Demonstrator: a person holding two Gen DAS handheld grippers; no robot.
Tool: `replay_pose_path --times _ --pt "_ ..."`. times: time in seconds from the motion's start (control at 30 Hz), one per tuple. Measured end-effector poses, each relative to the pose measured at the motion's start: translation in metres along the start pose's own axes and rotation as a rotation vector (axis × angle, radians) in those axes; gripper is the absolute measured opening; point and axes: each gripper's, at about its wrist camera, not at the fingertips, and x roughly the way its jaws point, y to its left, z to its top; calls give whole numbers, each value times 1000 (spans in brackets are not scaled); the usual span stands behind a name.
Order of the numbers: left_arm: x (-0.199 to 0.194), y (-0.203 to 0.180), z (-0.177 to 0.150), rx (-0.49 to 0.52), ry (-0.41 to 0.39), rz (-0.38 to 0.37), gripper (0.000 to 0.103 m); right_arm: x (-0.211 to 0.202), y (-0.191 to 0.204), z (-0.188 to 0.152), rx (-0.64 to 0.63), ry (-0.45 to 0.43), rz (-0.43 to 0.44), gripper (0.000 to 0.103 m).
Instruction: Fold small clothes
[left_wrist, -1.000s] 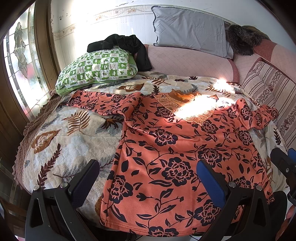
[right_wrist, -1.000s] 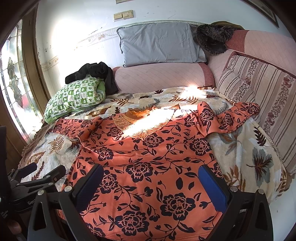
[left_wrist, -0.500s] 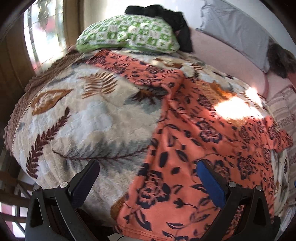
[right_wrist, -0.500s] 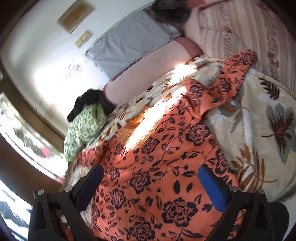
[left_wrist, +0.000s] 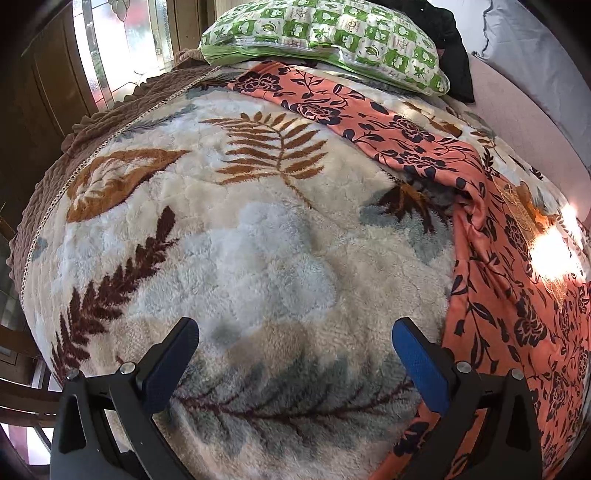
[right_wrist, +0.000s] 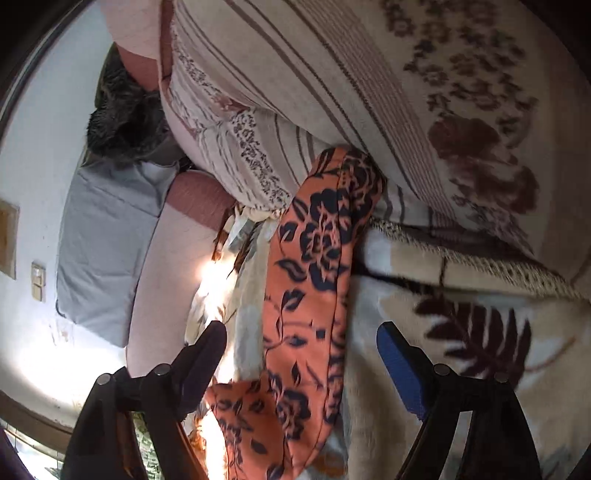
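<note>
Now my left fingers (left_wrist: 295, 354) are spread wide and hold nothing. They hover over a fluffy cream blanket (left_wrist: 229, 236) with brown fern leaves and pale blue patches, which covers the bed. An orange shirt (left_wrist: 509, 302) with dark flowers lies flat on the blanket to the right of them, its edge just beside my right-hand blue pad (left_wrist: 417, 369). One sleeve (left_wrist: 332, 99) of it stretches away toward a green and white checked pillow (left_wrist: 332, 33), with its end close under that pillow. Black clothing (left_wrist: 456, 55) sits behind the pillow. A bright patch of sunlight falls on the shirt near the right edge.

My right fingers (right_wrist: 299, 347) are also spread wide and empty. This view is tilted sharply. The shirt's other sleeve (right_wrist: 314, 266) runs up between my two pads, lying on the blanket (right_wrist: 461, 332), and its end touches a striped, flowered cushion (right_wrist: 332, 92). A grey pillow (right_wrist: 107, 240) leans against the white wall on the left, with a dark furry item (right_wrist: 122, 122) above it.
</note>
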Motion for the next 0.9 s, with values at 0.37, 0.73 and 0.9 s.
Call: replay_pose_path --times 0.37,0.73,0.9 --pt "11 4 2 8 -57 -48 103 30 111 -9 -402 11 -38 8" --pt "-1 30 1 -117 -79 -190 103 29 330 -338 -899 157 358 13" --pt "-3 38 1 -145 -81 -214 103 125 275 -463 -964 469 196 97"
